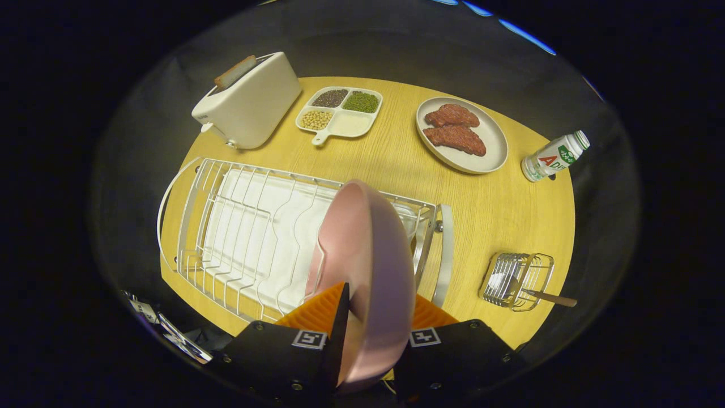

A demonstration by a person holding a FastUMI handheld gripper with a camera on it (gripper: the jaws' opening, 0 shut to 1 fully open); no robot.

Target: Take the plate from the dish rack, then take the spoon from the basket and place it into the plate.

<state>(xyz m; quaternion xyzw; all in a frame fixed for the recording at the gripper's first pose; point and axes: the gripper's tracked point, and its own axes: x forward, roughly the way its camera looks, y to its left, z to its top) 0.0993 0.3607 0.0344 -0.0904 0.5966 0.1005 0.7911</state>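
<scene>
We are in the first step: the hand-held gripper [371,317] is clamped on the pink plate [362,249], one finger pressing each face near its lower rim, so the plate stands on edge between them. It appears lifted out of the wire slots of the dish rack [243,238], though its lower edge is hidden behind the fingers and we cannot tell how far clear it is. The rack itself sits beyond the fingers at about ten o'clock, with a white mat under its wires and no other dishes that we can see.

By our reading, the next move calls for carrying the plate away from the rack and laying it flat on a bare patch of the table [498,215], most likely toward one or two o'clock of the fingers, between the rack and the small wire basket [516,280]. The plate must be tipped from upright to level before release (a rim grip on a smooth plate could slip while turning).

The spoon [546,297] lies in that basket at roughly three o'clock of the fingers, its wooden handle sticking out to the side; it is untouched. Farther off stand a toaster [249,102], a divided tray of beans [340,111], a plate of meat [461,135] and a small bottle [555,156], all well apart from our path.
</scene>
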